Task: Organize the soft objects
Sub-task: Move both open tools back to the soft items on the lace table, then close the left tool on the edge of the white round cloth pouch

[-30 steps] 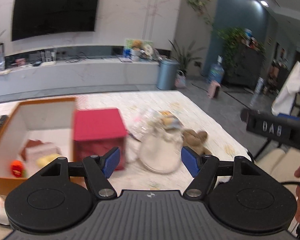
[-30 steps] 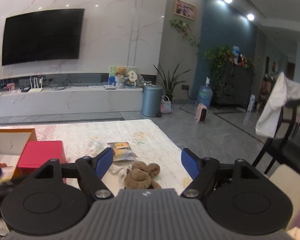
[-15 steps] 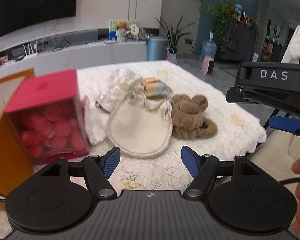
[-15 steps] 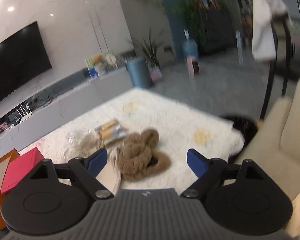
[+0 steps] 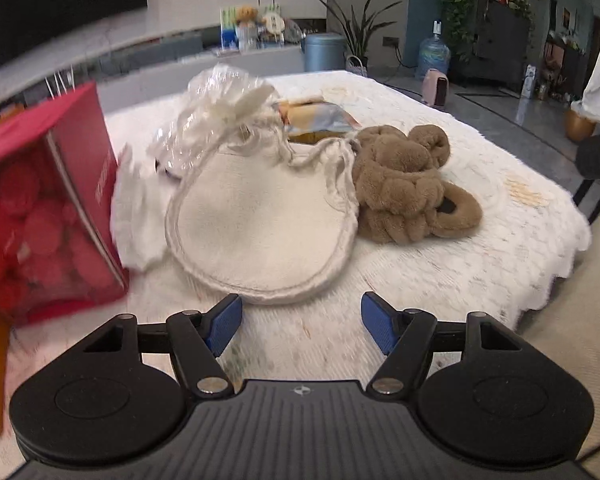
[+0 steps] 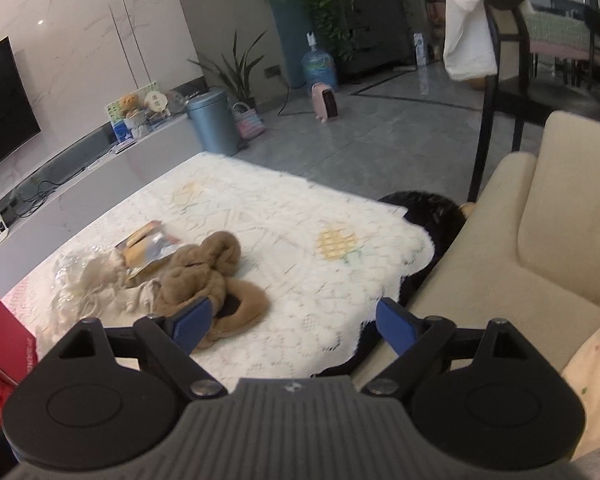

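Now | left tool [image 5: 301, 322]: wide, empty | white pouch [image 5: 260, 224] straight ahead, just beyond its tips | right tool [image 6: 290, 326]: opening, empty, brown plush toy [image 6: 208, 280] at its left finger.

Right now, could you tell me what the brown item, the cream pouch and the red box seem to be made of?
Brown item: plush or faux fur, thick matte pile in soft rolls.
Cream pouch: woven cloth, probably cotton, matte with a stitched rim.
Red box: card, with what looks like a clear plastic front that shows round red pieces inside.
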Motion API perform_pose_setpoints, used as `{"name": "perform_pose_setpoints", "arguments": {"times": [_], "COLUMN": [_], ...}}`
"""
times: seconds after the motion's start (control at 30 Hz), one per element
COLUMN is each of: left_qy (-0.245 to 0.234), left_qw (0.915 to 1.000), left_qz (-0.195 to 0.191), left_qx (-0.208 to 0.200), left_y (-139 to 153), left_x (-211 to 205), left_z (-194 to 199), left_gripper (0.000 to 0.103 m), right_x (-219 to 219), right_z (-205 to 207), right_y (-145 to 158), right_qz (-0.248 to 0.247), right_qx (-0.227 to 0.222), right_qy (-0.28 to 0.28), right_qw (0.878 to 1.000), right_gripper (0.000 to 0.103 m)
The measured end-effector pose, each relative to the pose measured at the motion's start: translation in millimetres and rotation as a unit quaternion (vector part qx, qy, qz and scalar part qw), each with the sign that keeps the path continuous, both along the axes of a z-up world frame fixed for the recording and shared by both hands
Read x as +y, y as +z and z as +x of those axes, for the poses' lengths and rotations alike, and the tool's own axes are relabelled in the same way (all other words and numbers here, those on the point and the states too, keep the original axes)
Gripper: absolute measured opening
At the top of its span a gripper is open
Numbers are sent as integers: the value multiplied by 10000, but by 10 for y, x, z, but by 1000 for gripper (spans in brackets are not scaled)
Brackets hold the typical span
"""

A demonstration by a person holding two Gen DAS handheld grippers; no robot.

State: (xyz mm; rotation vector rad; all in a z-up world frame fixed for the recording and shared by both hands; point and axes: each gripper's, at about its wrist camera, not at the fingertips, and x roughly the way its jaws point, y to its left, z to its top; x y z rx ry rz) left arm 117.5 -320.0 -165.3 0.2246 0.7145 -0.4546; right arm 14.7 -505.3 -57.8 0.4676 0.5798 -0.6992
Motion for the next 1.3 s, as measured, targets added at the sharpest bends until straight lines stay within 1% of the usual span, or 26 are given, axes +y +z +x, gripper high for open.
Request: {"name": "perform_pose_setpoints", "arguments": {"times": [0.07,0.13,0.33,0.37,0.43,0.47,0.57,0.6,0.63,0.8,0.93,1.0,1.03,1.07,1.1,1.13,1.17,1.2,1.27,1.3], "left_qy": [29,87,274,368,643,772,1094,1162,1181,1284,1188,1182,1213,1279,1309,1294,1277,1290,1323,1306], "left_qw": [10000,9999,9996,9991,9965,9949,9892,9874,9866,9846,9858,9865,9869,9868,9868,9871,9873,9866,9834,9821], "left_qz": [-13,-99,-77,-178,-513,-643,-924,-997,-1079,-1148,-1154,-1118,-1060,-989,-951,-934,-936,-988,-1239,-1356], "left_qx": [-33,21,-10,-74,-162,-115,312,396,330,312,290,196,97,-20,-117,-162,-155,-124,-11,78], "left_y": [-15,-17,37,56,95,108,86,74,82,83,80,76,72,65,54,43,35,35,45,58], "left_x": [-20,-2,75,106,192,228,334,362,388,403,348,311,298,286,287,298,319,352,458,506], "left_z": [23,57,36,39,75,119,296,341,349,428,477,472,448,425,397,378,360,343,302,285], "left_gripper": [85,86,85,84,84,84,84,84,84,84,83,73,59,49,44,36,31,28,15,14], "right_x": [7,21,72,71,69,71,103,115,124,134,131,132,134,136,140,144,151,158,173,180], "right_z": [35,70,121,120,122,129,160,165,168,174,193,202,207,211,220,228,236,243,255,259], "right_y": [-31,-62,-75,-76,-86,-92,-105,-101,-98,-108,-132,-143,-148,-152,-160,-165,-169,-174,-181,-184], "right_qz": [3,46,-70,-81,-88,-110,-236,-274,-289,-277,-286,-285,-286,-293,-306,-326,-348,-369,-401,-410], "right_qx": [72,141,266,280,323,364,510,529,533,529,611,631,639,641,643,659,686,716,757,774], "right_qy": [46,133,286,272,241,227,283,304,324,373,369,370,372,381,403,423,435,452,481,487], "right_qw": [10000,9998,9992,9992,9991,9990,9980,9978,9976,9975,9970,9969,9968,9968,9966,9964,9961,9957,9952,9950], "right_gripper": [88,88,88,88,88,88,88,88,88,89,89,89,89,89,89,90,90,90,90,90]}}
